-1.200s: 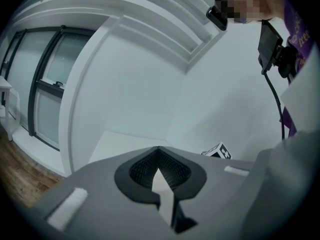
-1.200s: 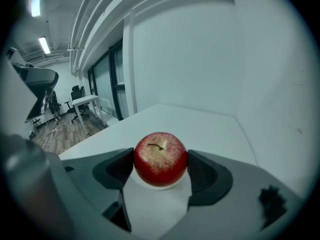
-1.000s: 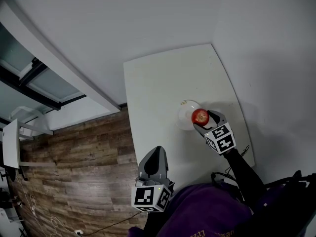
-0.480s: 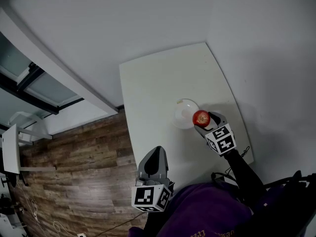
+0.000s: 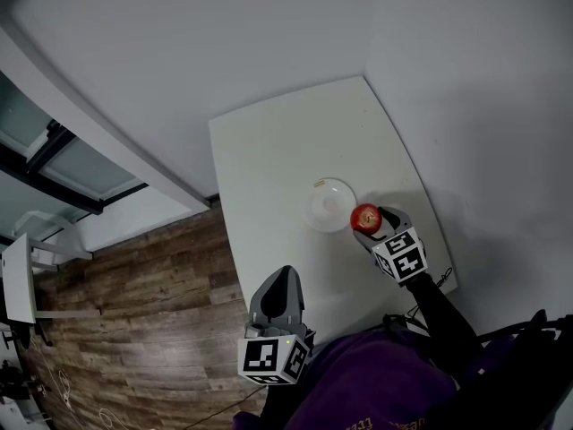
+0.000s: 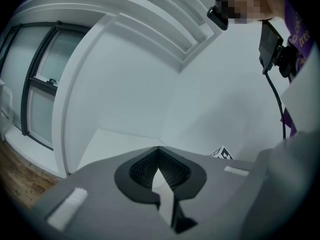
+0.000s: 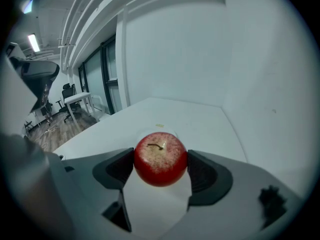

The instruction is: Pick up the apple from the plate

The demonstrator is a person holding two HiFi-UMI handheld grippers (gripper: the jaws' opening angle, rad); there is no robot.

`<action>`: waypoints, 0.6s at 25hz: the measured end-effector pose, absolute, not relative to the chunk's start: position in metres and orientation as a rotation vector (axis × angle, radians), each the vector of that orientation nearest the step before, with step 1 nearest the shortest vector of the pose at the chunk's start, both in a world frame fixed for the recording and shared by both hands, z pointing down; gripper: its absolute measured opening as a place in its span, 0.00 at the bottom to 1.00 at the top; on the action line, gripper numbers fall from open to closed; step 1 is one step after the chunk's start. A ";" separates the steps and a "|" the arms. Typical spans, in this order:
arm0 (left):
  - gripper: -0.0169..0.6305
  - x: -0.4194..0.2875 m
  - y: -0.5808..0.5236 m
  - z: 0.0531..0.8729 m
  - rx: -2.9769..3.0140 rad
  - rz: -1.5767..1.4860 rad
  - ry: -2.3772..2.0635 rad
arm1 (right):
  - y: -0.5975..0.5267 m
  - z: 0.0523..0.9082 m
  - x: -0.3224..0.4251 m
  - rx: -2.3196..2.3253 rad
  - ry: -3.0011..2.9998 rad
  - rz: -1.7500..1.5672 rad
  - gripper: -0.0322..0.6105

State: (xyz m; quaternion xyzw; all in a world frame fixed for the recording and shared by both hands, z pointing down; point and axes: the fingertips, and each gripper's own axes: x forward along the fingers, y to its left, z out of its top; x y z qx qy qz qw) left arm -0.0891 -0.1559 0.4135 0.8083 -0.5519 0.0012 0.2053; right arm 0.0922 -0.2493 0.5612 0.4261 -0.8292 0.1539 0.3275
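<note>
1. The right tool (image 5: 367,221) was clamped on the red apple (image 7: 160,158), one jaw on each side, stem up
2. In the head view the apple lay just by the rim of the white plate (image 5: 324,206) on the white bench (image 5: 269,159)
3. The left tool (image 6: 159,156) had its jaws together, empty, near the bench's near edge

Left gripper (image 5: 284,276) fingers together, right gripper (image 5: 367,219) extended, fingers clamping apple (image 7: 160,158)

Red apple (image 5: 364,216), white plate (image 5: 328,206), white table (image 5: 277,168).
</note>
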 end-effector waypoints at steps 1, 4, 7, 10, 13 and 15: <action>0.04 -0.088 -0.155 0.414 2.254 0.003 -1.536 | -0.248 0.562 0.094 1.117 -2.168 0.405 0.60; 0.04 -0.085 -0.154 0.414 2.257 0.004 -1.532 | -0.245 0.565 0.098 1.120 -2.159 0.412 0.60; 0.04 -0.083 -0.153 0.413 2.261 0.006 -1.527 | -0.242 0.567 0.101 1.123 -2.154 0.425 0.60; 0.04 -0.082 -0.151 0.413 2.263 0.008 -1.524 | -0.238 0.569 0.104 1.127 -2.147 0.439 0.60; 0.04 -0.081 -0.150 0.413 2.267 0.011 -1.521 | -0.234 0.573 0.107 1.125 -2.138 0.445 0.60; 0.04 -0.080 -0.148 0.414 2.268 0.011 -1.519 | -0.230 0.576 0.108 1.123 -2.130 0.451 0.60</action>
